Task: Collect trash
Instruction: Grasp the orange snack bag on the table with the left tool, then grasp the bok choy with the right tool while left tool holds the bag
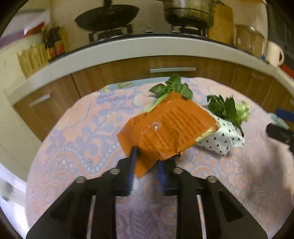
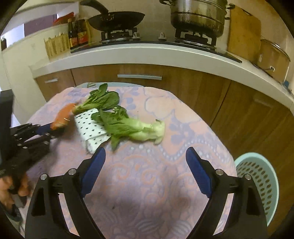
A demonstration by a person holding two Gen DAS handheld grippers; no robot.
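An orange snack wrapper (image 1: 165, 128) is pinched at its near corner by my left gripper (image 1: 147, 158), which is shut on it; the wrapper looks lifted off the cloth. From the right wrist view the same wrapper (image 2: 63, 114) and left gripper (image 2: 49, 130) appear at the left. Behind it lies a crumpled white paper with black dots (image 1: 220, 139) (image 2: 90, 128). One bok choy (image 2: 136, 126) rests across that paper, and another (image 2: 102, 99) lies further back. My right gripper (image 2: 145, 154) hangs open over the cloth just short of the paper and the bok choy, holding nothing.
The table wears a pink and lilac patterned cloth (image 2: 147, 193). A turquoise perforated basket (image 2: 257, 182) stands on the floor at the table's right. Beyond are wooden cabinets (image 2: 183, 88) and a counter with a wok (image 2: 117, 20) and a steel pot (image 2: 198, 14).
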